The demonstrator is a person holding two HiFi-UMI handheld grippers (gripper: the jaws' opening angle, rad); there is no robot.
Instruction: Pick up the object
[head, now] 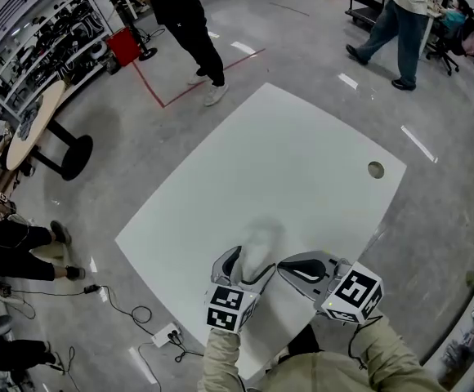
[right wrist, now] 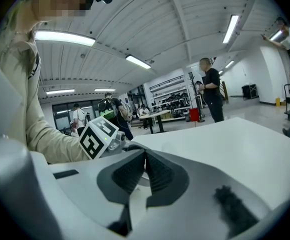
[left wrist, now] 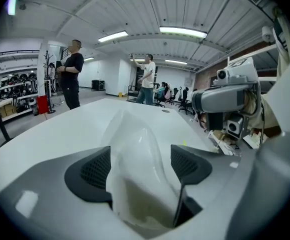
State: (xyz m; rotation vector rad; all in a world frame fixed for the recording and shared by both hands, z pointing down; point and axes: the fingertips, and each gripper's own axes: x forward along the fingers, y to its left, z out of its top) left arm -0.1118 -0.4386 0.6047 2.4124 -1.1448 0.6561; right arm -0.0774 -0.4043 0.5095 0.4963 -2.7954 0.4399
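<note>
Object (head: 257,245), pale and see-through, rests on the white table (head: 286,153) near its 6 o'clock edge. It sits between the jaws of the left gripper (head: 249,265), which stand released and wide apart on either side without pressing it. The right gripper (right wrist: 145,170) is just beside, at the left one's 3 o'clock, its jaws clenched together on nothing. A small round hole (head: 375,169) marks the table toward 2 o'clock.

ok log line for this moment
left gripper: open, jaws around plastic object on table | right gripper: shut, empty | grasp: not yet made
</note>
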